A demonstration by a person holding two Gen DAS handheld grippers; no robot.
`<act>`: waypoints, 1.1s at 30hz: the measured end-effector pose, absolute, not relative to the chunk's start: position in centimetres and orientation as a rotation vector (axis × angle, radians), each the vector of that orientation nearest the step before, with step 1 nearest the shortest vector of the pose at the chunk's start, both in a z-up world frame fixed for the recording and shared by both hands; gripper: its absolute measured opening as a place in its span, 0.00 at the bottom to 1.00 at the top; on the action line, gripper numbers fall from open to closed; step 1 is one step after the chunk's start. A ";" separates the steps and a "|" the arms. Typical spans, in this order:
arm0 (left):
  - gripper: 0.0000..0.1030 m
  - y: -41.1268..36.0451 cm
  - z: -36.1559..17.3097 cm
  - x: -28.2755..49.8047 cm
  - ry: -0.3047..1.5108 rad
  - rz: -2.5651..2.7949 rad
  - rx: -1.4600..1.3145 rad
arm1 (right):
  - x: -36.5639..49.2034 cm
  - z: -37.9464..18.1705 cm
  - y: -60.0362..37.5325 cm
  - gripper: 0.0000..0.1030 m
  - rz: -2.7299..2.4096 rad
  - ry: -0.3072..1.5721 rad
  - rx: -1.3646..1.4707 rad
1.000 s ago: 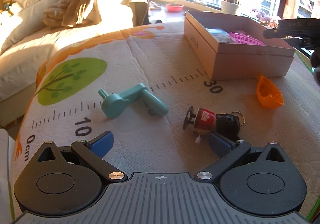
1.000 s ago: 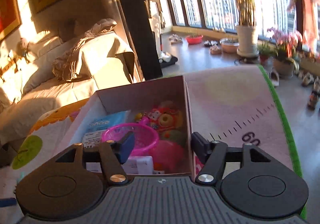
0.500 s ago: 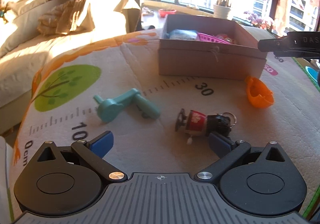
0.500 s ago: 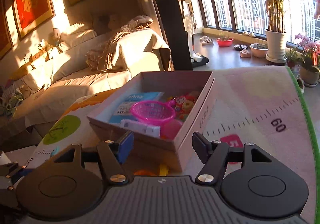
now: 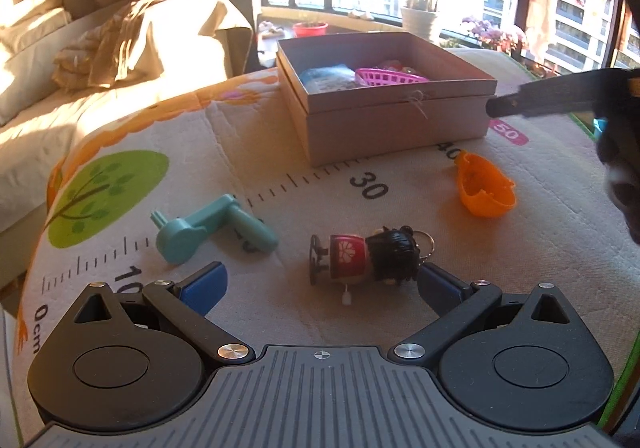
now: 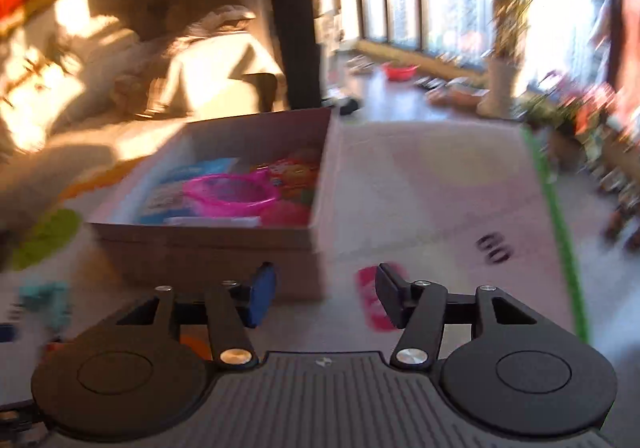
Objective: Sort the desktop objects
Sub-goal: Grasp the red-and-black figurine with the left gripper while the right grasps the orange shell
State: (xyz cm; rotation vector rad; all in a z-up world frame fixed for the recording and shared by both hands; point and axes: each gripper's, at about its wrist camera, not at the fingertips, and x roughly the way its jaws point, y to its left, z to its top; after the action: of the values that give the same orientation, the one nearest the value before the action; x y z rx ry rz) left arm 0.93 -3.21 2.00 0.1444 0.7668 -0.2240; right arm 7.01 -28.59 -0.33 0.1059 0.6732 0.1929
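My left gripper (image 5: 320, 284) is open and empty, low over the ruler mat, with a red-and-black doll keychain (image 5: 370, 258) lying just ahead between its fingers. A teal crank handle (image 5: 208, 228) lies to the left and an orange scoop (image 5: 484, 187) to the right. The cardboard box (image 5: 392, 119) behind holds a pink basket (image 5: 390, 77) and other items. My right gripper (image 6: 326, 296) is open and empty, in front of the box (image 6: 208, 248); that view is blurred. It also shows in the left wrist view (image 5: 560, 99) at the right edge.
A sofa (image 5: 100, 59) with blankets stands left of the mat. Windows and potted plants (image 5: 420, 15) lie behind the box. The mat's green edge (image 6: 560, 232) runs along the right.
The right gripper has pulled back from above the box and come down low in front of it. The left gripper has shifted slightly, with the doll keychain now centred between its fingers.
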 end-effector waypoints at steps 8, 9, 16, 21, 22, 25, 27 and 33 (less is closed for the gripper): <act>1.00 -3.9 1.5 0.9 0.789 -0.234 0.161 | 2.8 -2.0 -22.9 0.57 0.397 0.708 0.016; 1.00 -3.8 1.5 0.8 0.788 -0.231 0.162 | 2.4 -2.2 -22.1 0.57 0.410 0.702 -0.016; 1.00 -3.7 1.9 0.7 0.781 -0.213 0.147 | 1.6 -1.5 -20.6 0.28 0.381 0.683 -0.112; 1.00 -4.9 1.8 1.6 0.768 -0.235 0.148 | 0.5 -0.2 -22.2 0.12 0.384 0.681 -0.084; 1.00 -5.2 1.7 1.9 0.764 -0.239 0.144 | 0.3 0.0 -22.3 0.12 0.385 0.680 -0.087; 1.00 -5.8 1.4 2.8 0.758 -0.234 0.130 | -0.3 0.1 -22.7 0.12 0.389 0.676 -0.096; 0.89 -5.7 1.4 3.1 0.750 -0.229 0.116 | -0.7 0.2 -22.9 0.13 0.392 0.666 -0.097; 0.67 -4.7 1.7 2.2 0.737 -0.248 0.124 | -1.5 -0.1 -22.5 0.55 0.416 0.628 -0.127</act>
State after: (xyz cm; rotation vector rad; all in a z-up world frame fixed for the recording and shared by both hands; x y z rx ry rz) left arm 2.22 -4.72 1.68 0.1241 0.7369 -0.2480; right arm -1.54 -22.48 -0.08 -0.1275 0.6278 0.4161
